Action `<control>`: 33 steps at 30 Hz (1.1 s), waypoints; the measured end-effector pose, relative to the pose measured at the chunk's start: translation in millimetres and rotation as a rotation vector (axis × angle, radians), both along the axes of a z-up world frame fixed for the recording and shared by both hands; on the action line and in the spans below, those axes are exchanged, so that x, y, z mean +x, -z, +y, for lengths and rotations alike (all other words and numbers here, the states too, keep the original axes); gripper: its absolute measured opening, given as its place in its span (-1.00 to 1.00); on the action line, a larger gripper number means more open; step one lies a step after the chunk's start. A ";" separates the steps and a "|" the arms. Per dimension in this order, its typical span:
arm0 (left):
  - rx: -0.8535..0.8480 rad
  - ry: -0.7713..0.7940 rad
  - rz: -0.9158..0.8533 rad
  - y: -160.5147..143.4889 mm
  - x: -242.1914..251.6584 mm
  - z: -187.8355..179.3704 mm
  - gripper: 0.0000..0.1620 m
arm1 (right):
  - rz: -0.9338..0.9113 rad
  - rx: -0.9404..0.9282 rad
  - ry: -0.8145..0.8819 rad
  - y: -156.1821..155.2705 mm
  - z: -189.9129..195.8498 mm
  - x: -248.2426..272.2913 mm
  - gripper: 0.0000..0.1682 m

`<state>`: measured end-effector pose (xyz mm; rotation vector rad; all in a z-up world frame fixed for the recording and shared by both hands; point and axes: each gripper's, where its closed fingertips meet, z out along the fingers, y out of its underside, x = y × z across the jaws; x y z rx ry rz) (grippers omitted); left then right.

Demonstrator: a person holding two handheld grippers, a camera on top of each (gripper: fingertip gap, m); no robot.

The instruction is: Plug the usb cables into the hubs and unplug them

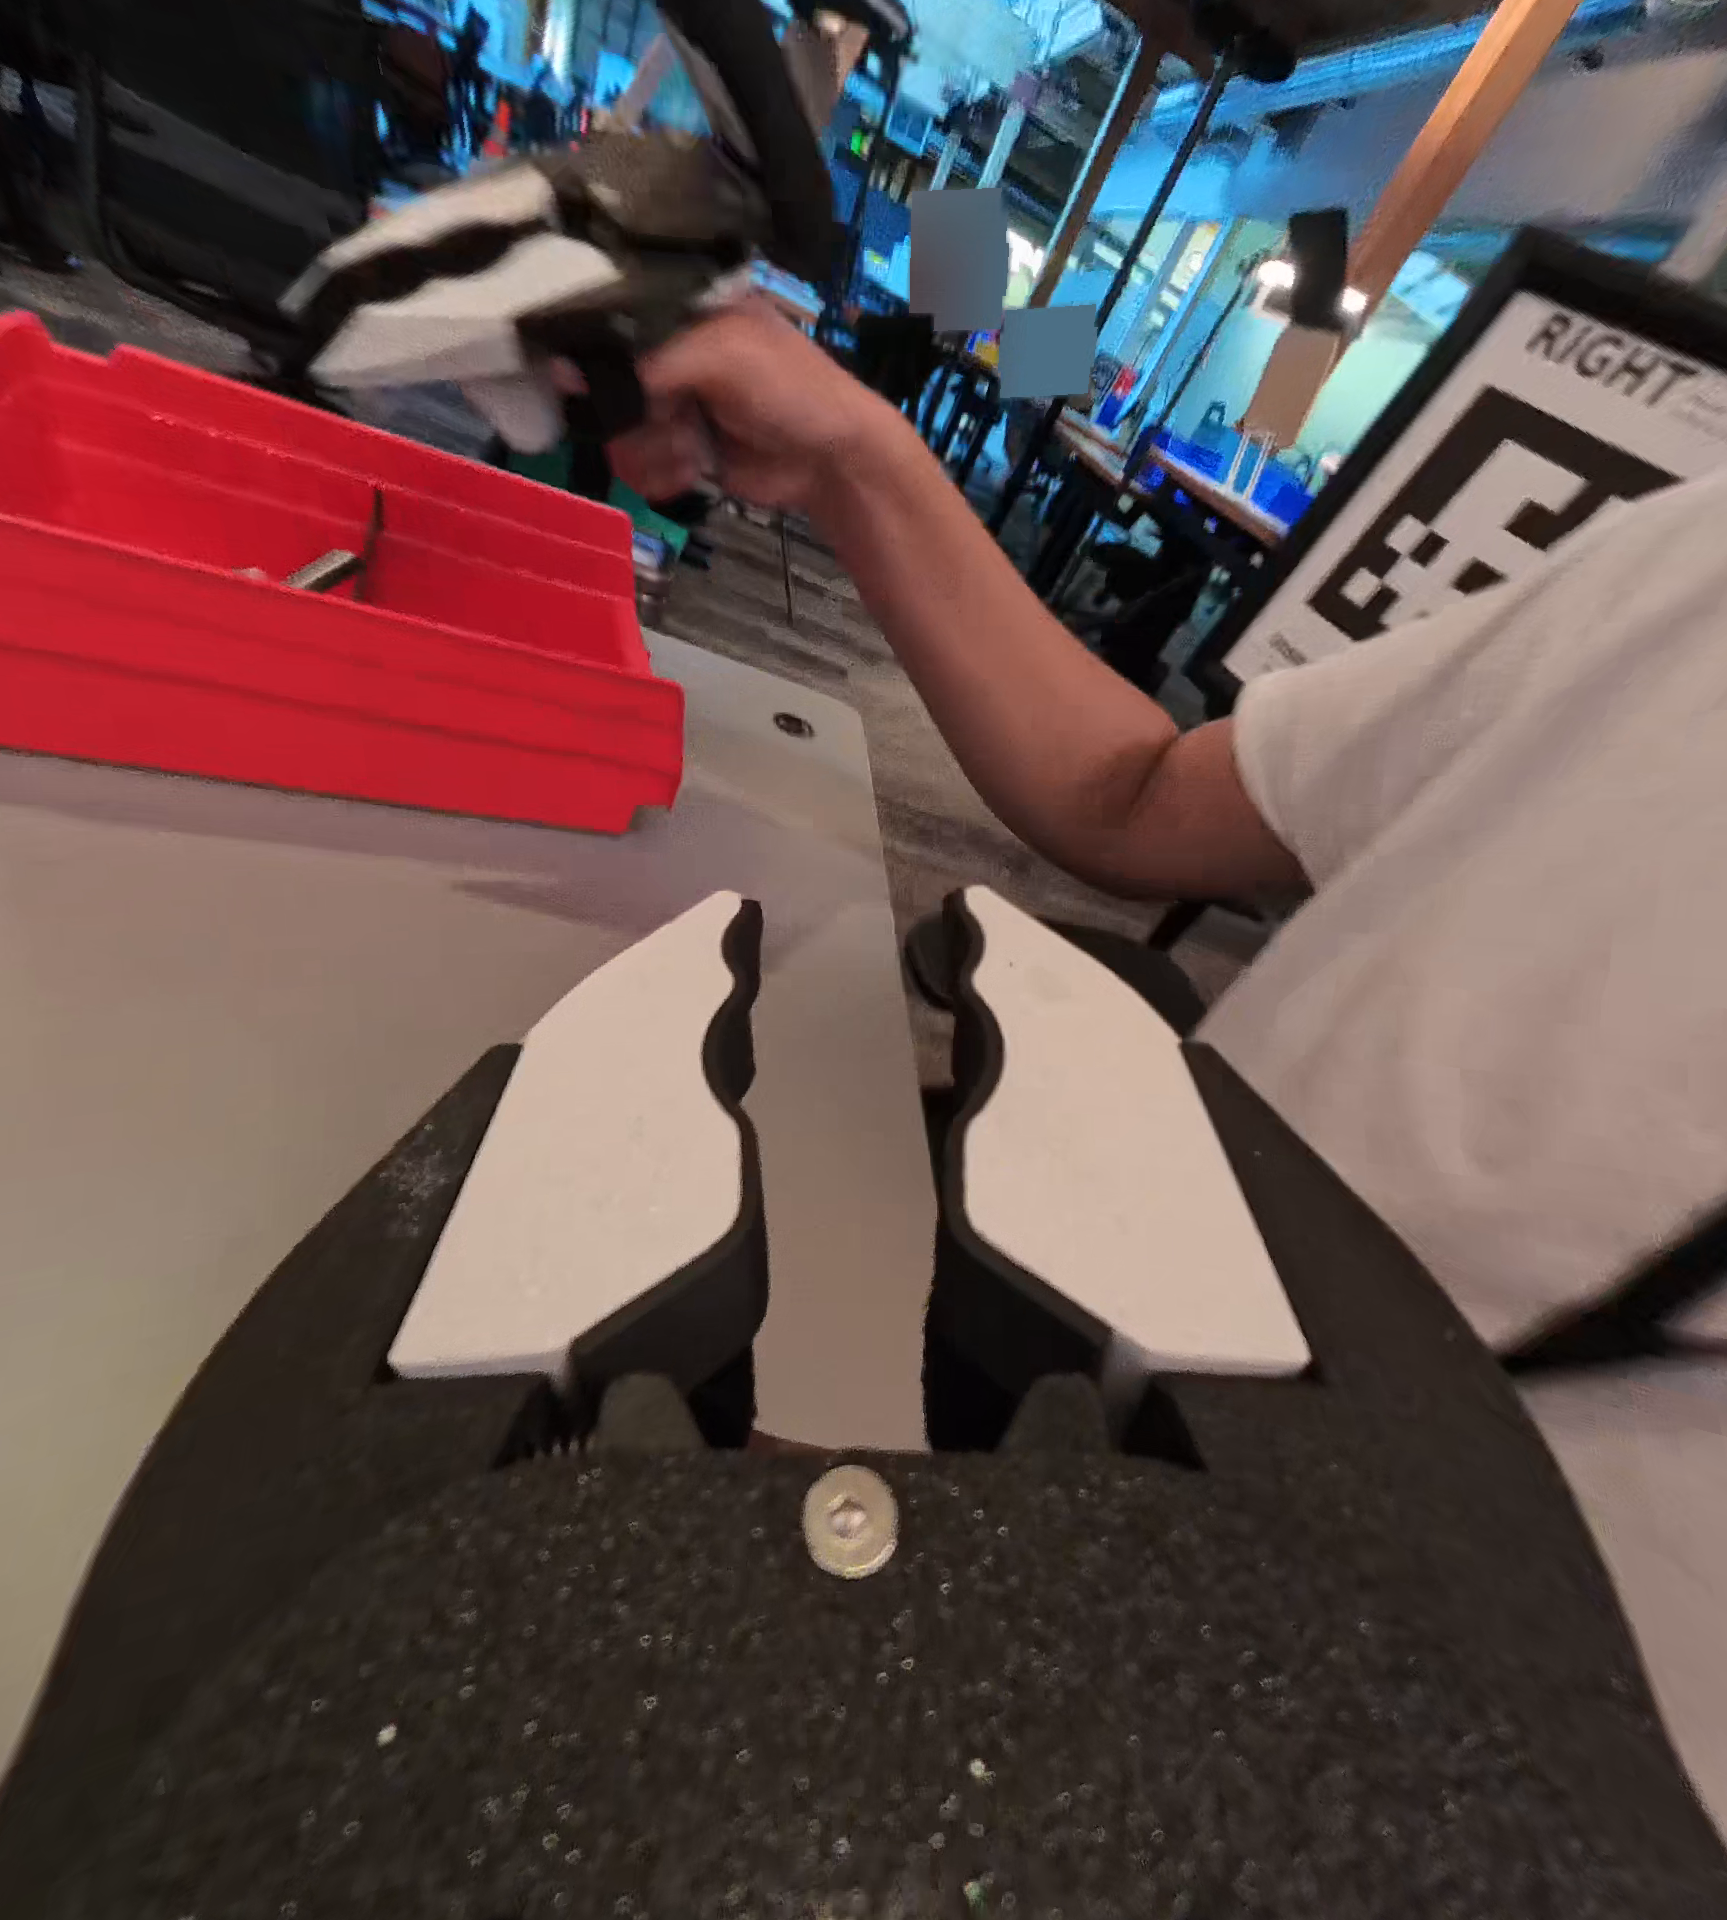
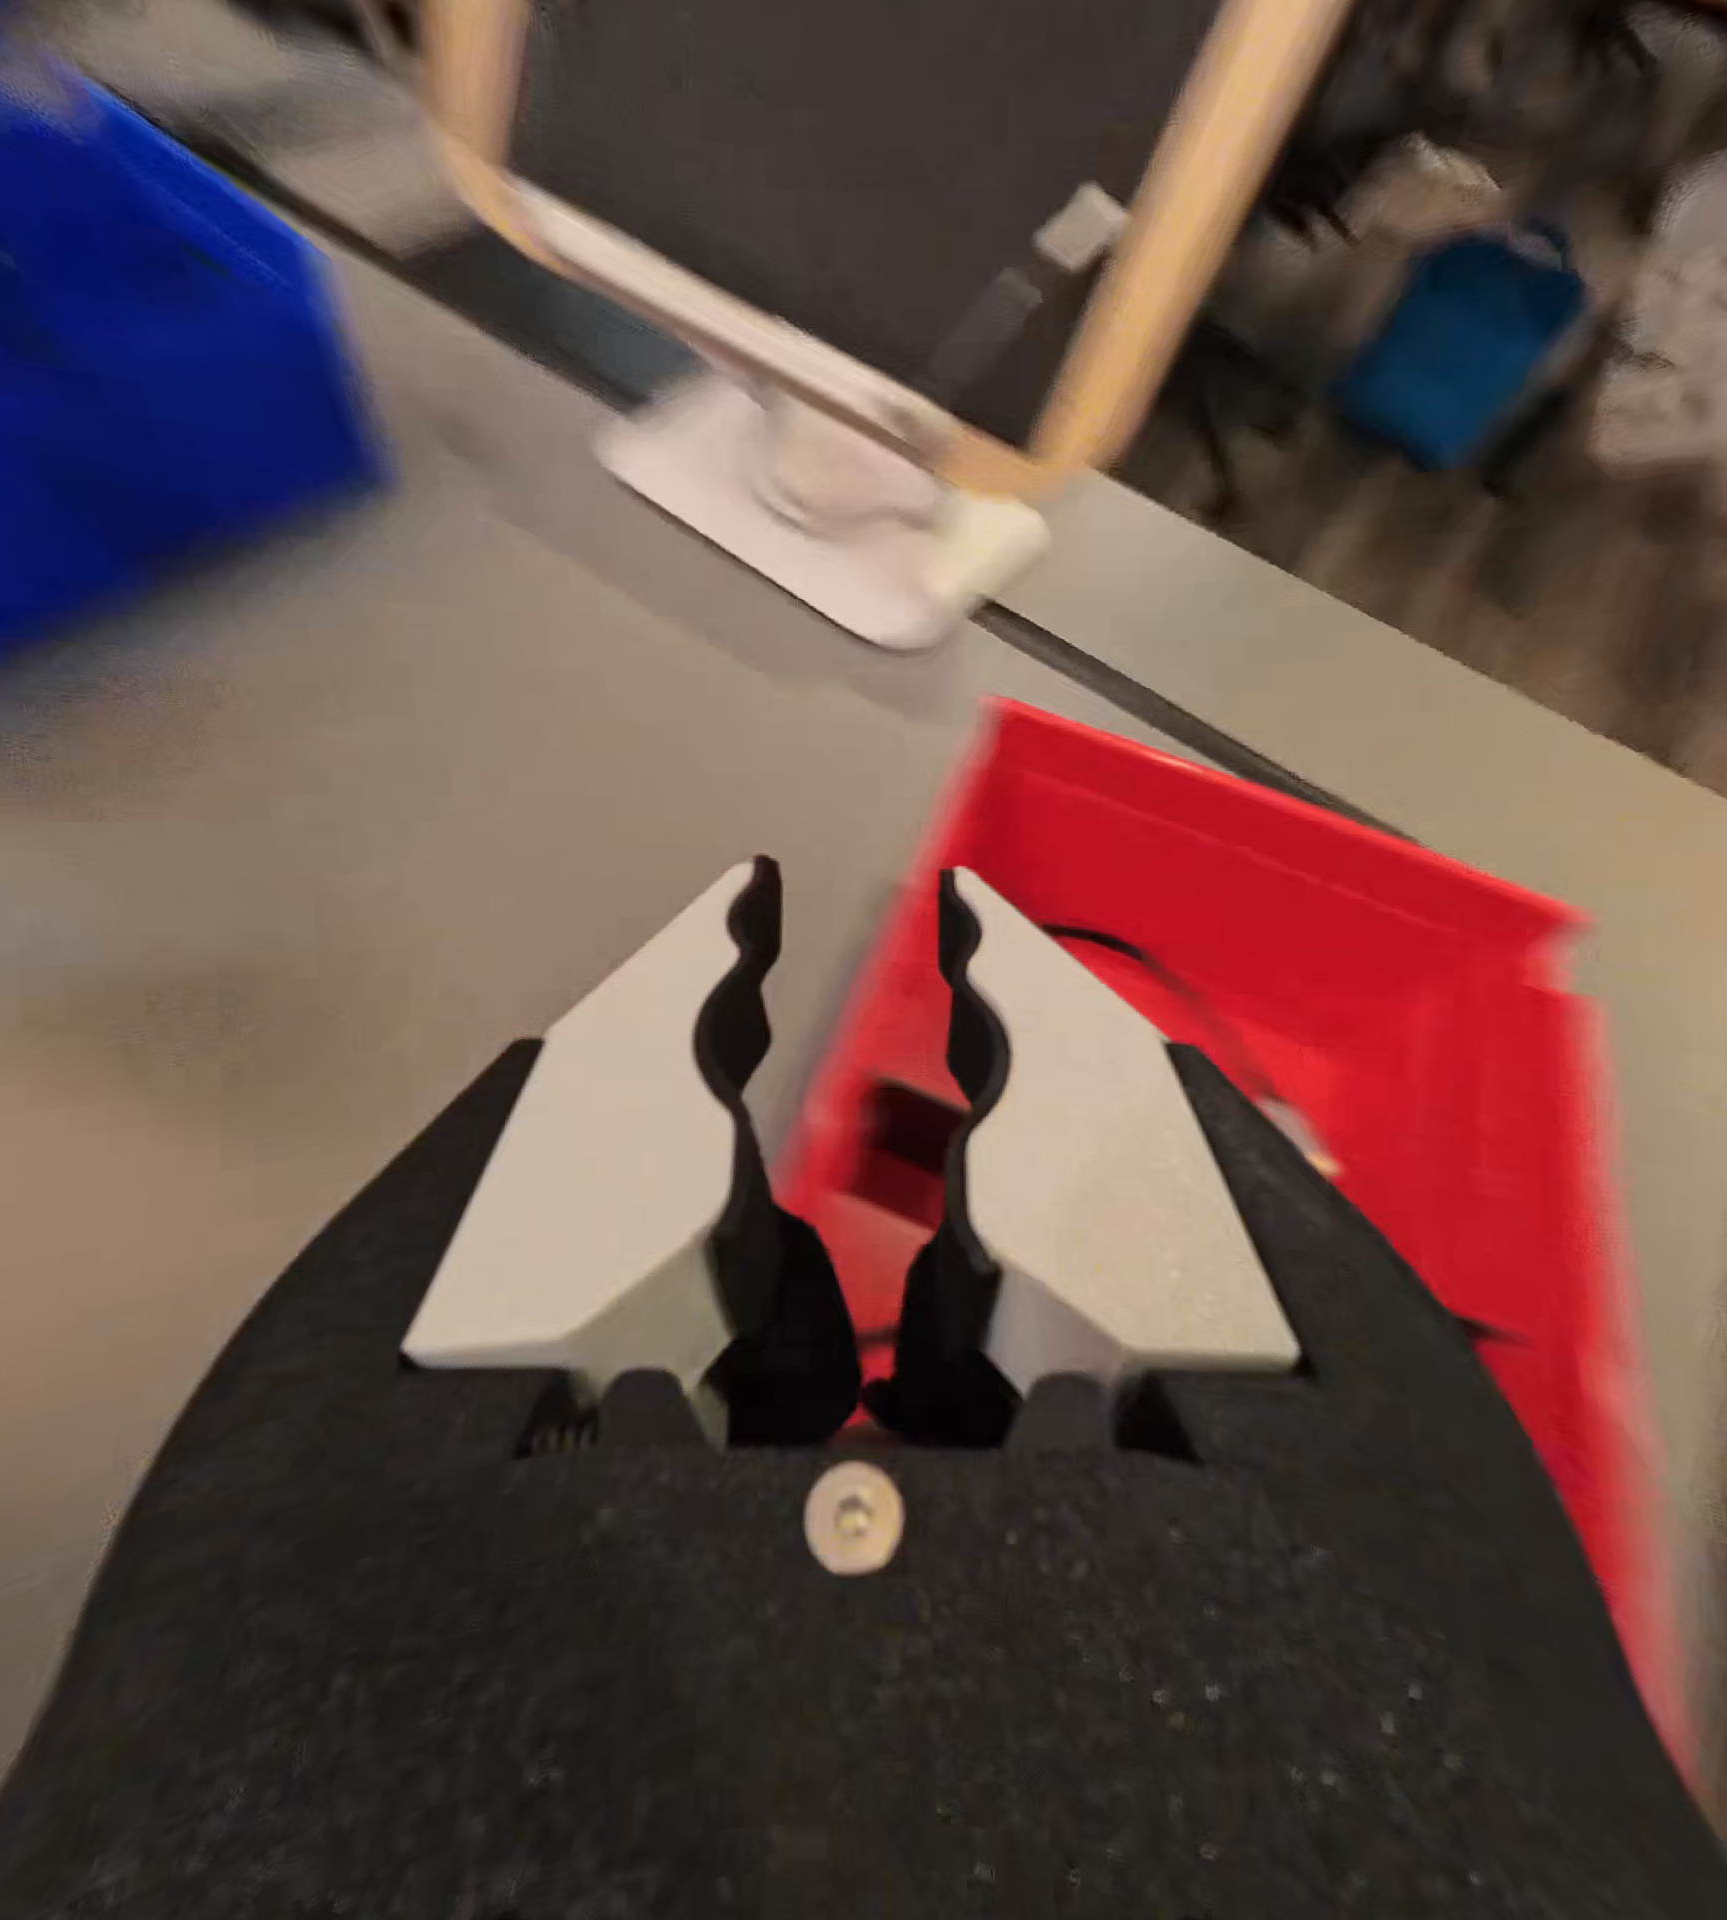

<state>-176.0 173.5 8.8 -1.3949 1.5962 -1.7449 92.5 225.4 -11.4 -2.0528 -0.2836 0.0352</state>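
My left gripper (image 1: 848, 914) is open and empty, low over the white table (image 1: 215, 1039) near its right edge. A red bin (image 1: 298, 665) sits on the table ahead to the left, with a small metal part and a black wire (image 1: 329, 566) inside. The right gripper (image 1: 402, 301) shows in the left wrist view, held in a person's hand (image 1: 745, 416) above the bin. In the right wrist view my right gripper (image 2: 859, 883) is open and empty, above the near left corner of the red bin (image 2: 1254, 935). A black wire (image 2: 1119, 951) lies in the bin.
A blue bin (image 2: 90, 395) stands at the left of the table. A white clamp base with a tan metal frame (image 2: 838, 499) sits on the far table edge. A framed marker board (image 1: 1524, 468) stands at the right, behind the person's white sleeve (image 1: 1513, 831).
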 end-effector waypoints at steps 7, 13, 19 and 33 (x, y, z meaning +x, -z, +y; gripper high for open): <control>0.291 -0.449 0.474 26.4 -122.8 225.8 -0.64 | 0.488 -0.050 -0.378 83.9 -81.6 -189.6 -0.77; 0.302 -0.467 0.944 134.1 -137.7 327.7 -0.58 | 0.294 -0.161 -0.501 104.7 -77.8 -210.0 -0.69; 0.305 -0.366 1.000 169.1 -105.6 323.6 -0.51 | 0.251 -0.133 -0.552 94.5 -81.2 -209.2 -0.69; 1.234 -0.840 0.775 31.2 -114.7 346.0 -0.71 | 0.345 0.040 -0.384 76.5 -45.1 -198.2 -0.61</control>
